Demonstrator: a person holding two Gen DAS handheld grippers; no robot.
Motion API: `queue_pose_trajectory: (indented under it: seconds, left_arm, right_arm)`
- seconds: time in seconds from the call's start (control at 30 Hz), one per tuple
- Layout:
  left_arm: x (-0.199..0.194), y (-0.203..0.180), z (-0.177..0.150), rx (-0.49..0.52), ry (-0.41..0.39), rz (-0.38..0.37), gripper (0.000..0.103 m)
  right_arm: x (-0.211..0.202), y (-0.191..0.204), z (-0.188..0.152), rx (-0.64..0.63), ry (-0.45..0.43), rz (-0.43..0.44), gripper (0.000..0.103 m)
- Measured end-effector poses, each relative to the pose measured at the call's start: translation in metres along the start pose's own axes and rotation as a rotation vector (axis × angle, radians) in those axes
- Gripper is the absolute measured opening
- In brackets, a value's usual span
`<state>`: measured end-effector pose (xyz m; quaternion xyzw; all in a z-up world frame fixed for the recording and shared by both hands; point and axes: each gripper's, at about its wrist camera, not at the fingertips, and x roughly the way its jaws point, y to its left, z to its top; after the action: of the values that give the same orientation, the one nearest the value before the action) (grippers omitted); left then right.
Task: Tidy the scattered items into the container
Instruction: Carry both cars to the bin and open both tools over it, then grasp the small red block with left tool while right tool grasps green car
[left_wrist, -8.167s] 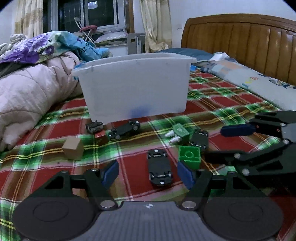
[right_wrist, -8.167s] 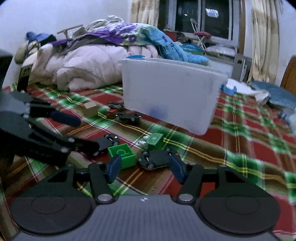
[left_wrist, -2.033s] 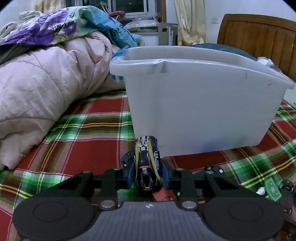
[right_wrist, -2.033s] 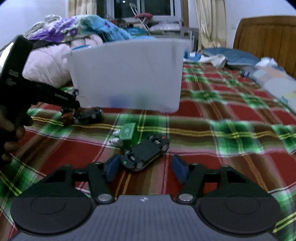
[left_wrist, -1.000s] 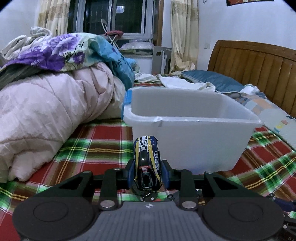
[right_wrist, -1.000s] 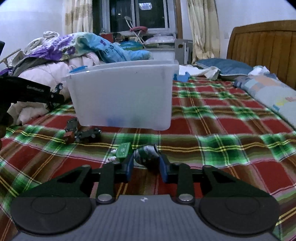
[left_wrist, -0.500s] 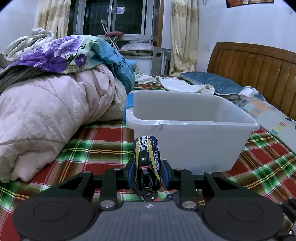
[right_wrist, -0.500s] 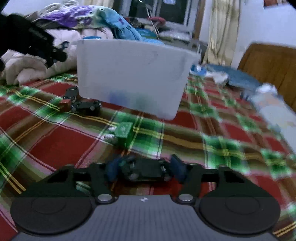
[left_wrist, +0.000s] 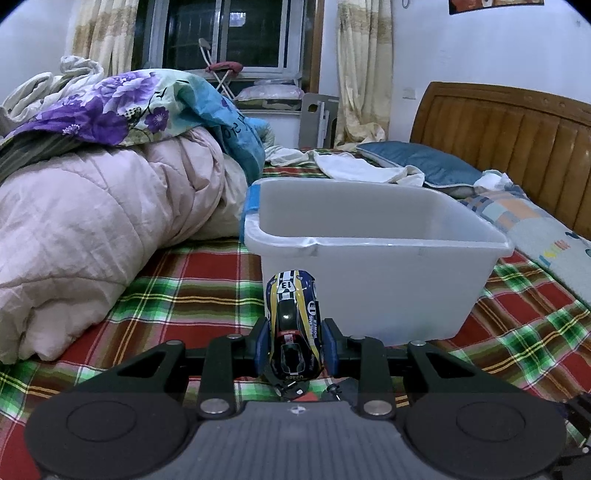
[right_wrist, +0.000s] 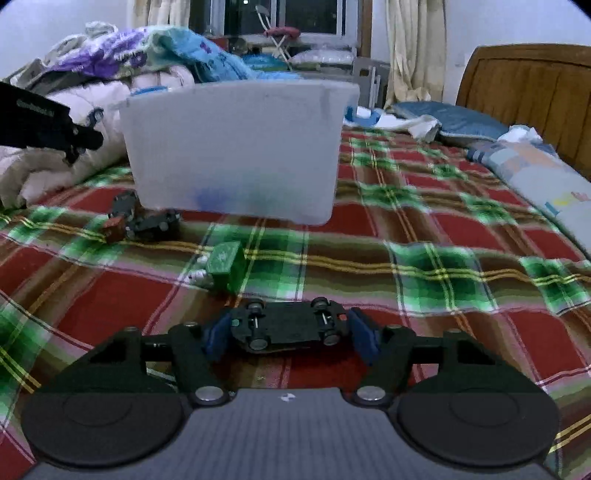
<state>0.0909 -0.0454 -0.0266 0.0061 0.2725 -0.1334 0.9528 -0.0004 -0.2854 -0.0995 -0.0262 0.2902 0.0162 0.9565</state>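
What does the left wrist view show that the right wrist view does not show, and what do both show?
Only the left wrist view shows the left claw shut on the blue toy car, and the bin's inside. Only the right wrist view shows the right claw around an upside-down black toy car, the green block and more toys near the bin. Both show the white bin, plaid blanket and headboard.

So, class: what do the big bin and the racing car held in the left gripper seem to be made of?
Bin: likely plastic, milky and translucent, with a moulded rim. Racing car: glossy painted shell with printed numbers, either metal or hard plastic; the look leaves it open.
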Motion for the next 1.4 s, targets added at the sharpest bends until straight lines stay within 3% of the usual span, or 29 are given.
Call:
queue_pose_trajectory:
  seconds: [0.17,0.33,0.5,0.6,0.73,0.8,0.87,1.03,1.2,1.4]
  left_arm:
    - [-0.009,0.002,0.017,0.003,-0.031,-0.004,0.034]
    - [-0.014,0.003,0.053,-0.004,-0.072,-0.005,0.034]
    - [0.005,-0.012,0.09,0.031,-0.085,-0.003,0.034]
    - [0.028,-0.021,0.103,0.04,-0.056,0.002,0.034]
    - [0.053,-0.023,0.105,0.041,-0.013,0.014,0.035]
    - [0.063,-0.024,0.102,0.053,0.011,0.02,0.043]
    - [0.067,-0.026,0.099,0.067,0.012,0.038,0.055]
    - [0.071,-0.019,0.094,0.053,0.028,0.055,0.061]
    - [0.042,-0.007,0.078,0.051,-0.011,0.061,0.063]
    - [0.005,0.002,0.021,0.038,-0.033,0.07,0.066]
  right_arm:
    - [-0.025,0.002,0.03,-0.013,-0.106,0.02,0.069]
    - [-0.038,-0.006,0.091,-0.008,-0.217,0.053,0.069]
    - [-0.014,-0.013,0.15,-0.03,-0.262,0.064,0.069]
    - [0.015,-0.015,0.173,-0.029,-0.231,0.066,0.069]
    - [0.048,-0.017,0.182,-0.023,-0.182,0.069,0.069]
    - [0.06,-0.016,0.182,-0.039,-0.155,0.058,0.071]
    - [0.065,-0.015,0.181,-0.053,-0.15,0.048,0.084]
    - [0.067,-0.015,0.179,-0.078,-0.152,0.039,0.089]
    - [0.034,-0.016,0.17,-0.072,-0.207,0.049,0.091]
    - [-0.016,-0.007,0.123,-0.074,-0.251,0.076,0.092]
